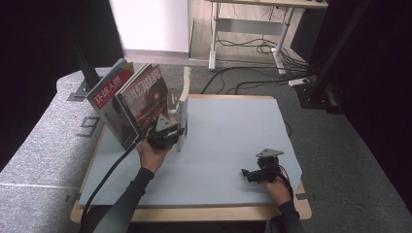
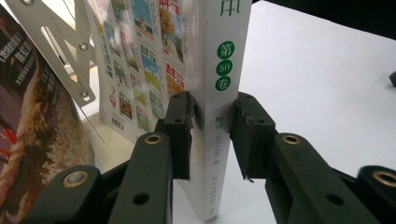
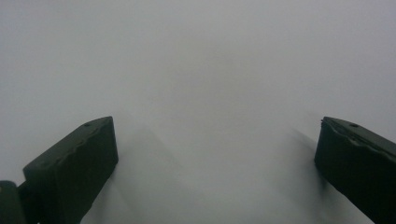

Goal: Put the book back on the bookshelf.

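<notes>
My left gripper (image 2: 212,135) clamps the white book's spine (image 2: 219,116), upright beside the magazines (image 1: 128,99); my right gripper (image 3: 215,158) gapes wide, holding nothing.

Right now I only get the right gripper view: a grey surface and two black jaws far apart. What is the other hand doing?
Observer: The left gripper is clamped on the spine of a white book, which it holds upright.
Operator: Is anything next to that book?
Observer: Yes, two magazines lean on a white rack beside it, at the far left of the table.
Operator: And where on the table is my gripper?
Observer: The right gripper sits low near the front right corner, well apart from the book, with nothing between its jaws.
</notes>
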`<state>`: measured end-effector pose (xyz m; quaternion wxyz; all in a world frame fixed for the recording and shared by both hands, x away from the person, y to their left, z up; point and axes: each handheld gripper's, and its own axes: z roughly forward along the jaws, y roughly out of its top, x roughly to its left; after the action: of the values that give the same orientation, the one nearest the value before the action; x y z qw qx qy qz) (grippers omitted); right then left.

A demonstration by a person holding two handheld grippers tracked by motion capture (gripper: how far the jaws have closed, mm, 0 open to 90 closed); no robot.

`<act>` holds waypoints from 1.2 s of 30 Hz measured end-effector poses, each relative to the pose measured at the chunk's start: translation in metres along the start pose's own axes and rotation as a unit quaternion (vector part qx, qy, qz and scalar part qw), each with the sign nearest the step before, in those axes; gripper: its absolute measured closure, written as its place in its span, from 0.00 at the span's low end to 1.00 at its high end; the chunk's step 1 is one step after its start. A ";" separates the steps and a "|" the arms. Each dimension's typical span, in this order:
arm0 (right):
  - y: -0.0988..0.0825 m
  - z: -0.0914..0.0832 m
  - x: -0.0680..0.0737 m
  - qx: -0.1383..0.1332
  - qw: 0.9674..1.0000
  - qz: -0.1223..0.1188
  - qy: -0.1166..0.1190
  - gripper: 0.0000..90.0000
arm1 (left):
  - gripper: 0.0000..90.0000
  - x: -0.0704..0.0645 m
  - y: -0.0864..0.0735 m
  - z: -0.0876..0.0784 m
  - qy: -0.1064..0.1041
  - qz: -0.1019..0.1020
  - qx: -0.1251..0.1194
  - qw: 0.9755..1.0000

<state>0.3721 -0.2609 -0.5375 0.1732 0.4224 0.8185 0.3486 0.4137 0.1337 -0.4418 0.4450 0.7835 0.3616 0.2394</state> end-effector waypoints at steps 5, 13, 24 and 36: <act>0.000 0.000 0.000 0.000 1.000 0.000 0.000 0.00 | 0.76 -0.002 0.002 0.003 0.001 0.005 0.002 1.000; 0.000 0.000 0.000 0.000 1.000 0.000 0.000 0.00 | 0.71 -0.003 0.002 0.001 0.001 0.019 0.004 1.000; 0.000 0.000 0.000 0.000 1.000 0.000 0.000 0.00 | 0.48 -0.006 0.004 -0.007 0.014 0.024 -0.008 1.000; 0.000 0.000 0.000 0.000 1.000 0.000 0.000 0.00 | 0.18 -0.009 0.002 -0.004 -0.040 0.004 0.019 0.999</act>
<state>0.3721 -0.2609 -0.5375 0.1733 0.4223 0.8186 0.3487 0.4059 0.1284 -0.4389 0.4433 0.8020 0.3452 0.2026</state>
